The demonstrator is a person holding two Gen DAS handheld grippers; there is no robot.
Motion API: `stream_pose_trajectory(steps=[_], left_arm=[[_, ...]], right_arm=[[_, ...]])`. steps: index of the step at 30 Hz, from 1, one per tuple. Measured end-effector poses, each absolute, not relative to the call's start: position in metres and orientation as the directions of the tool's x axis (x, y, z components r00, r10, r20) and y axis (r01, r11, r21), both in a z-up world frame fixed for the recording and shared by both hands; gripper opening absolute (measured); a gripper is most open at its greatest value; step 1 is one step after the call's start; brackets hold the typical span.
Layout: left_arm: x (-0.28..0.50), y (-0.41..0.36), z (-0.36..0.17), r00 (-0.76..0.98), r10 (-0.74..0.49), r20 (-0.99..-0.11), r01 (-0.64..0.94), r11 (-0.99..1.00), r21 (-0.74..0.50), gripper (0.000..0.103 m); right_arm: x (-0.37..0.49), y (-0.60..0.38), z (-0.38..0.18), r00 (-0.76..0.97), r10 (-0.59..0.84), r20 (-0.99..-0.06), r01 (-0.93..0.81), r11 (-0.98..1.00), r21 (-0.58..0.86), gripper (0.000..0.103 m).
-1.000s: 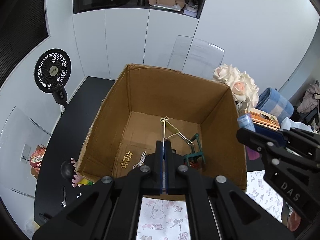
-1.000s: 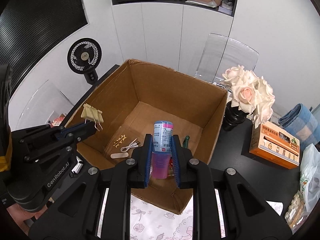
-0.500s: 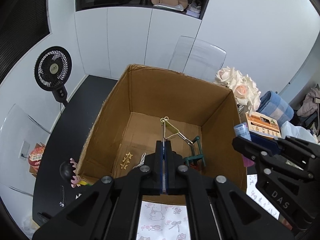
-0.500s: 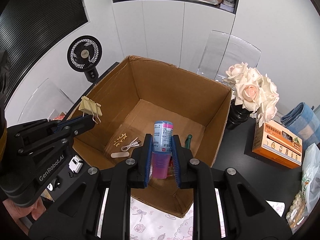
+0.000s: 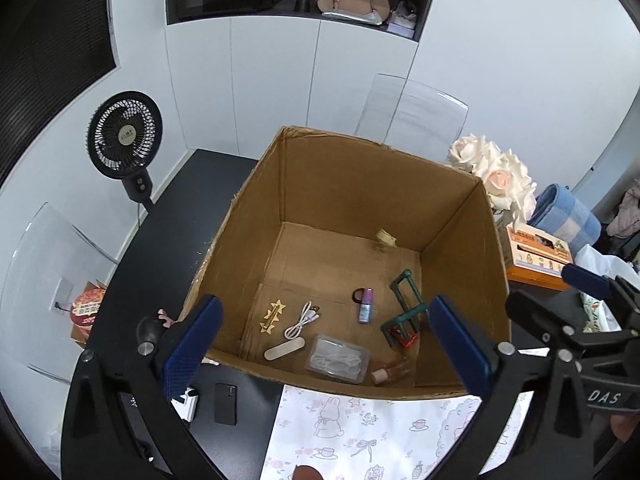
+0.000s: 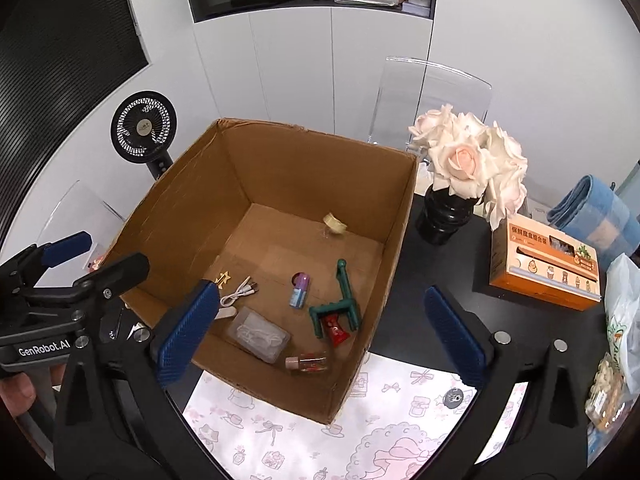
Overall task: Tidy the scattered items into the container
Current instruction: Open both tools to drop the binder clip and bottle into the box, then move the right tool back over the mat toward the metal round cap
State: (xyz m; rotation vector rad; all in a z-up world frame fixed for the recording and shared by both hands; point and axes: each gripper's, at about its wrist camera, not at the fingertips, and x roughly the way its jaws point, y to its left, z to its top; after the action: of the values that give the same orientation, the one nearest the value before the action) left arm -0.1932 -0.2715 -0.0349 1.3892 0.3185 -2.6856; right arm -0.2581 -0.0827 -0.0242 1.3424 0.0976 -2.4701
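Note:
An open cardboard box (image 5: 256, 216) (image 6: 176, 208) stands on the black table. On its floor lie a gold binder clip (image 5: 385, 238) (image 6: 335, 224), a pink and blue bottle (image 5: 365, 306) (image 6: 300, 289), a green toy frame (image 5: 406, 308) (image 6: 340, 304), a gold star clip (image 5: 270, 315), a white cable (image 5: 302, 319) (image 6: 239, 291), a clear case (image 5: 338, 362) (image 6: 258, 334) and a small pink bottle (image 6: 308, 362). My left gripper (image 5: 322, 354) is open above the box's near edge, empty. My right gripper (image 6: 316, 332) is open above the box's near right corner, empty.
A vase of pale roses (image 6: 468, 168), an orange carton (image 6: 546, 264) and a blue checked cloth (image 6: 596, 216) stand right of the box. A black fan (image 5: 124, 136) is at the left. A printed paper mat (image 5: 360, 432) and a small black item (image 5: 225, 403) lie in front.
Both grippers have opened. The binder clip has left the left gripper and the pink and blue bottle the right one; both now lie inside the box.

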Motion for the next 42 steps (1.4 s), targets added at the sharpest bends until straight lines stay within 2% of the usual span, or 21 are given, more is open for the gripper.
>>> stream_pose_trajectory(steps=[13,23,32,42], left_arm=[[-0.176,-0.251,-0.041,-0.563,0.013,-0.827,0.173,-0.976,-0.133,0.103],[-0.161,-0.215,-0.020,-0.595,-0.002,-0.803,0.152,-0.982,-0.110,0.103],[-0.152,-0.143,-0.011,-0.616,0.020,-0.788,0.092,-0.991,-0.097,0.103],[-0.151,-0.042,-0.024,-0.606,0.097,-0.789,-0.020,-0.994,-0.107,0.103]], right_arm=[[-0.235,-0.064,-0.026,-0.504,-0.257,-0.824,0.317,-0.943,0.100,0.103],[-0.214,-0.026,-0.014,-0.528,-0.273,-0.804,0.296,-0.947,0.127,0.103],[-0.184,0.051,-0.014,-0.554,-0.262,-0.790,0.235,-0.960,0.153,0.103],[-0.151,0.160,-0.034,-0.574,-0.193,-0.796,0.110,-0.981,0.158,0.103]])
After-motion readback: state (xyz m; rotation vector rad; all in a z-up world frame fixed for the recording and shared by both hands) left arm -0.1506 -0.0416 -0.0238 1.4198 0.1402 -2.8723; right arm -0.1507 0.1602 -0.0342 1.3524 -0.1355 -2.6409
